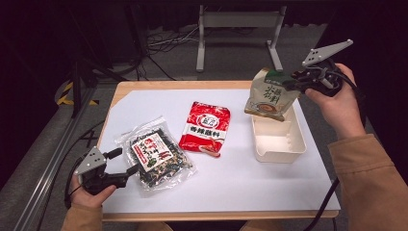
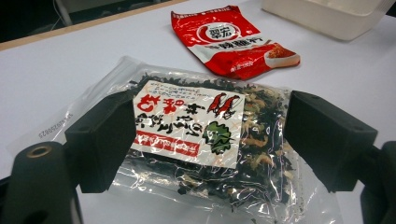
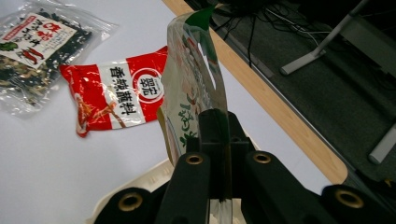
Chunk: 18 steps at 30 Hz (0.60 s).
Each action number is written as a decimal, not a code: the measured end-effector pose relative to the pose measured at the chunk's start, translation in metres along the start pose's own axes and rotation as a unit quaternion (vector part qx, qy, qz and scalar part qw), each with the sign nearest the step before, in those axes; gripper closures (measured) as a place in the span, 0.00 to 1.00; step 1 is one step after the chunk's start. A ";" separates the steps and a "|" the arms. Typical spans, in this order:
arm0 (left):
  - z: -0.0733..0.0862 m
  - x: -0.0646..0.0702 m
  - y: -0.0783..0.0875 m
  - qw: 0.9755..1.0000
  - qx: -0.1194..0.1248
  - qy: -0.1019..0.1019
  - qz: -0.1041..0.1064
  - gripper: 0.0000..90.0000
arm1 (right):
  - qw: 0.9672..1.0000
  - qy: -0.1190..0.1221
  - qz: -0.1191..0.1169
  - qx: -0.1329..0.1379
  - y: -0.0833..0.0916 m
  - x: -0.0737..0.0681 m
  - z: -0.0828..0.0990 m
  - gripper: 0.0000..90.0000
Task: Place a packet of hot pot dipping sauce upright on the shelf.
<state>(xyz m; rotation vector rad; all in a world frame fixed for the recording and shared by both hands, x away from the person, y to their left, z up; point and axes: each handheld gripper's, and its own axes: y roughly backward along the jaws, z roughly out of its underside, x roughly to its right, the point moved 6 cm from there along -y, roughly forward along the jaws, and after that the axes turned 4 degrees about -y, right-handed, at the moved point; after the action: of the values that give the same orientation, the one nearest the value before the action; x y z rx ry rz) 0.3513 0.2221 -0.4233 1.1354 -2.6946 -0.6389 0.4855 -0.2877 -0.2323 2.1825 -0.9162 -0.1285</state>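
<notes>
Right, step in hand: I'd lower the green packet (image 1: pixel 268 94) flat into the white bin (image 1: pixel 279 139) before letting go.
Right gripper (image 1: pixel 294 79): jaws pinched together on the packet's top edge, hand raised at 2 o'clock above the bin.
Left gripper (image 1: pixel 122 161): jaws apart, resting at 8 o'clock beside the seaweed bag (image 1: pixel 155 155).
Red packet (image 1: pixel 206 127): mid-table.

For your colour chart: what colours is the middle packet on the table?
Red packet with white band; right gripper view.
</notes>
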 end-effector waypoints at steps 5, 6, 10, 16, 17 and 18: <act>0.001 0.000 0.001 1.000 -0.001 0.001 -0.002 0.20 | 1.000 0.010 0.014 0.001 -0.004 0.012 -0.001 1.00; 0.001 0.000 0.001 1.000 0.000 0.001 -0.002 0.20 | 1.000 0.012 0.015 0.002 -0.005 0.015 -0.002 1.00; 0.003 -0.001 0.002 1.000 -0.002 0.002 -0.004 0.20 | 1.000 0.015 0.018 0.005 -0.007 0.022 -0.001 1.00; 0.006 0.000 0.006 1.000 -0.002 0.007 -0.009 0.20 | 0.999 0.023 0.024 0.005 -0.012 0.038 0.002 1.00; 0.007 0.000 0.007 1.000 -0.003 0.007 -0.010 0.20 | 0.999 0.024 0.025 0.005 -0.013 0.039 0.003 1.00; 0.008 0.000 0.008 1.000 -0.003 0.009 -0.012 0.20 | 0.999 0.026 0.027 0.004 -0.014 0.042 0.004 1.00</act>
<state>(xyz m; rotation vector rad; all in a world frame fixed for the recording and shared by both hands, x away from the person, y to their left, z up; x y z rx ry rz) 0.3437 0.2296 -0.4266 1.1689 -2.6655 -0.6366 0.5236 -0.3107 -0.2368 2.1573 -0.9460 -0.0415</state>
